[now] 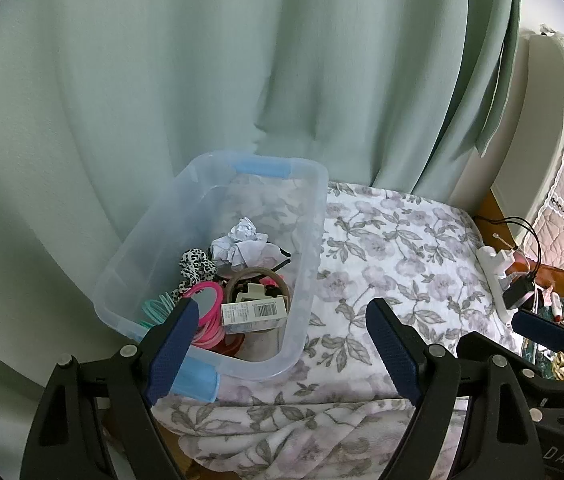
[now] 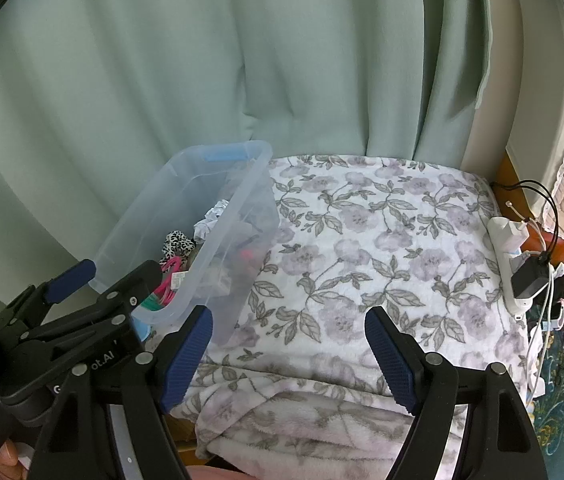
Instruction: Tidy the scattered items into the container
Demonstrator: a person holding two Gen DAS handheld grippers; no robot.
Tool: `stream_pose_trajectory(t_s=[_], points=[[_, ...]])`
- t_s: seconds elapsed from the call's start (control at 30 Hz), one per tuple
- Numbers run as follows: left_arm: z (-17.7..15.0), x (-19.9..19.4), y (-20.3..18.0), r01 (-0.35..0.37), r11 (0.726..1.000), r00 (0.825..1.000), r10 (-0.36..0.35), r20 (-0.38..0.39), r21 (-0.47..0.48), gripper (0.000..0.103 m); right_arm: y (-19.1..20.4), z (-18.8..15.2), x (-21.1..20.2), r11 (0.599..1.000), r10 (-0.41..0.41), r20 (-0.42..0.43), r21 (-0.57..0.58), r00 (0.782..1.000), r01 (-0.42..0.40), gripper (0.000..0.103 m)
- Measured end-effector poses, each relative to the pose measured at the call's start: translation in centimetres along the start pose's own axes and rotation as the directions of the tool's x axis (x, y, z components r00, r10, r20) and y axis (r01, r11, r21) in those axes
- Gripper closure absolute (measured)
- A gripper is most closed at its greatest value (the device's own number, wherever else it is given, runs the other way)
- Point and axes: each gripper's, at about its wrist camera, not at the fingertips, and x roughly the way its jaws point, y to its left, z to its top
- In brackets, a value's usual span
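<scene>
both grippers, left gripper (image 1: 282, 356) and right gripper (image 2: 288, 354), hang wide and empty over the blanket (image 1: 394, 248) (nothing loose left); items piled in container (image 1: 314, 240) at its left edge.

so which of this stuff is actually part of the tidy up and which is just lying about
Part of the job:
- clear plastic bin with blue handles
- crumpled white paper ball
- leopard-print scrunchie
- round pink mirror
- small white barcoded box

Just lying about:
- floral fleece blanket
- white power strip with plugs
- pale green curtain
</scene>
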Motion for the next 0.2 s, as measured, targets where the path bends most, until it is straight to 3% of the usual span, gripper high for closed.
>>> stream_pose_trajectory(t_s=[0.2], points=[[-0.09, -0.36, -0.27, -0.024, 1.0, 0.999, 0.023, 0.021, 0.014, 0.017, 0.07, -0.05, -0.01, 1.0, -0.003, -0.001, 0.0, 1.0, 0.003, 0.021]])
